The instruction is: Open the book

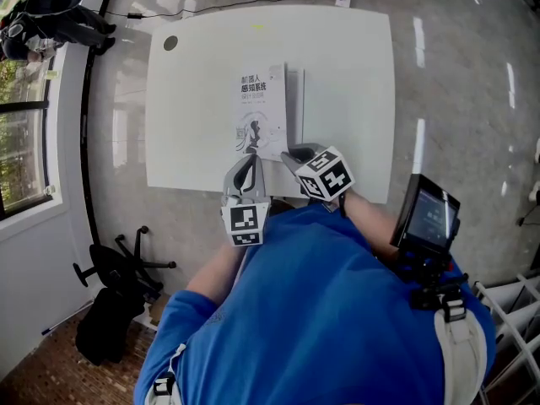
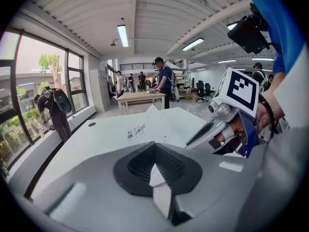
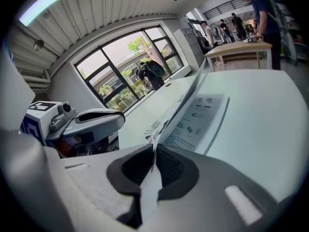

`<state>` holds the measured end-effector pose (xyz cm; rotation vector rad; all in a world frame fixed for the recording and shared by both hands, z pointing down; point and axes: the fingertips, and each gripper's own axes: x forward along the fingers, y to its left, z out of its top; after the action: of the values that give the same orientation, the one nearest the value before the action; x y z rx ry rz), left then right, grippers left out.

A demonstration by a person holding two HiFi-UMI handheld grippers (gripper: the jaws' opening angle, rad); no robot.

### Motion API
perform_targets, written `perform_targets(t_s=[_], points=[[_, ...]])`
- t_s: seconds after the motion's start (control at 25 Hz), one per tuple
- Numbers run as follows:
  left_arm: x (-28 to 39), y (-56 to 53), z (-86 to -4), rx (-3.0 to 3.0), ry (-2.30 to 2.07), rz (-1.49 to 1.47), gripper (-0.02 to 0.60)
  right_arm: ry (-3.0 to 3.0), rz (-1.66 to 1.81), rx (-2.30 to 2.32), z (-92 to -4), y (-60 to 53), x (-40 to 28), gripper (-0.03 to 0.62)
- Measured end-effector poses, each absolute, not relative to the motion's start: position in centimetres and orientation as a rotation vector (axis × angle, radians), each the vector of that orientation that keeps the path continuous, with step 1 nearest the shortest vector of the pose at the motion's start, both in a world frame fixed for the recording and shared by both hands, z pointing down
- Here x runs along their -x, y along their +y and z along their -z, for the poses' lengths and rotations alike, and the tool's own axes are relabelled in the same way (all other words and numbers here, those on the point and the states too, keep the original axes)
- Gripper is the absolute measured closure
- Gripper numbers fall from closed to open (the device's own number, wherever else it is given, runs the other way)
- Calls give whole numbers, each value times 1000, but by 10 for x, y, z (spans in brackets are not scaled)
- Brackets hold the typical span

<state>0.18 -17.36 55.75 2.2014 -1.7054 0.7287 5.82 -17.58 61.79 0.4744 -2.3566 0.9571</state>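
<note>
1. Head view: the book (image 1: 263,108) lies flat on the white table (image 1: 354,83), close to the person's side. The left gripper (image 1: 245,165) and the right gripper (image 1: 291,154) both meet it at its near edge, close together.
2. Left gripper view: this gripper's jaws are drawn together. Only a pale sliver shows in the seam, and I can't name anything held there. The printed cover stretches ahead of it, with the other gripper just to its right.
3. Right gripper view: the jaws are pinched on the cover (image 3: 186,105), which rises edge-on from between them, and a printed page (image 3: 200,117) shows beneath it.
4. My read on handling: it looks like a light paperback with a thin, bendy, glossy cover. A pinch at the free near corner suits it. If the cover is swung over slowly it shouldn't crease or slip out. On that smooth tabletop the whole book could slide or lift, so the idle gripper would do well to press the pages down.
</note>
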Motion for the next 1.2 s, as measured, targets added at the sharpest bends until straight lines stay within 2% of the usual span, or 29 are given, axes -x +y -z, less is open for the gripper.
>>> perform_targets(t_s=[0.52,0.8,1.2], points=[[35,-177,-550,-2146,-1813,-668,578,-2473,-688,-455,-569,-195,-31,577],[109,-121,-539,-2143,-1846,-594,578,-2505,-628,-508,-539,-145,38,577],[174,-116,-537,-2127,-1878,-553,578,-2532,-616,-529,-528,-150,106,577]])
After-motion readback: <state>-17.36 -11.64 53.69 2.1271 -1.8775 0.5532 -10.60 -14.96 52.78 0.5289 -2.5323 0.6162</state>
